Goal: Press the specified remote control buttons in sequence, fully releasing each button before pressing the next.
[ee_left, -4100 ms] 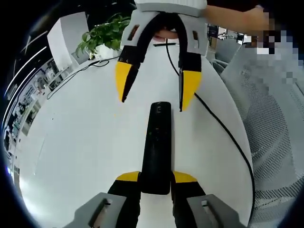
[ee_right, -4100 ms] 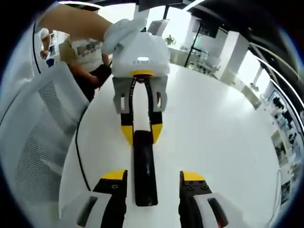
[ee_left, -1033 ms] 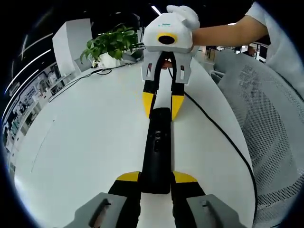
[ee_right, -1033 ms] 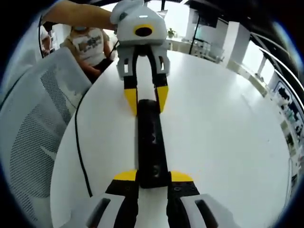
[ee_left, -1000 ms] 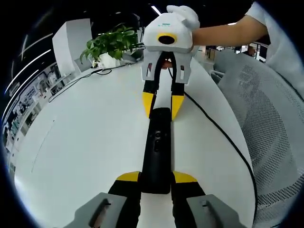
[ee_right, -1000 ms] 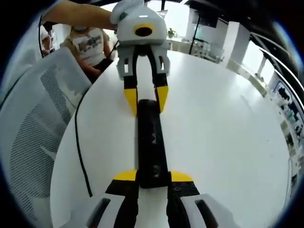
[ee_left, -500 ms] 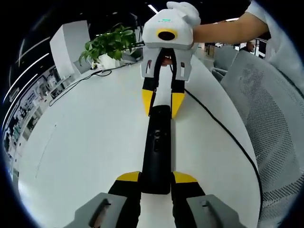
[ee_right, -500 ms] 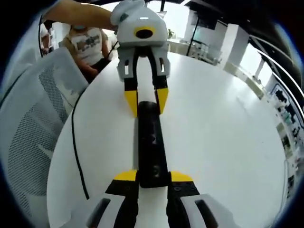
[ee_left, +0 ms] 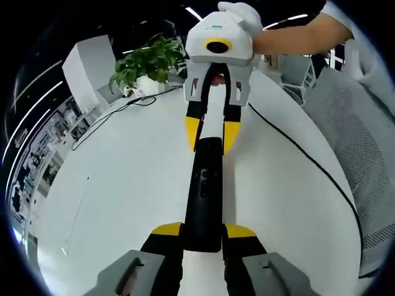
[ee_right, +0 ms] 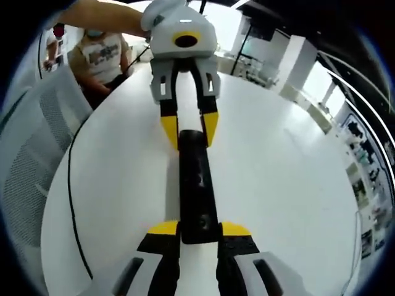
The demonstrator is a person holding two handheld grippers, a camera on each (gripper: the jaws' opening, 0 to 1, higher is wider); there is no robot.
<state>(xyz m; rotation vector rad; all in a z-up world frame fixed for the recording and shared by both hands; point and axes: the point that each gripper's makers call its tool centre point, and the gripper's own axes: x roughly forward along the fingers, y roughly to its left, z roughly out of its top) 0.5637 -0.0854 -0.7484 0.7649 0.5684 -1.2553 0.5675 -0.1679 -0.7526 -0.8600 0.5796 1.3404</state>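
My left gripper (ee_left: 203,230) clamped on one end of the black remote control (ee_left: 205,194), my right gripper (ee_right: 199,229) pinching the opposite end, remote held between both over the white table (ee_left: 117,179), potted plant (ee_left: 146,63) and black cable (ee_left: 308,161) beyond.

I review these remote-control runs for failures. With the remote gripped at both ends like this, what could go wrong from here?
1. Both the left gripper and the right gripper are shut on the remote, so no jaw looks free to press a button; letting go of one end may tip it.
2. The black cable lies on the table beside the remote and might snag a gripper.
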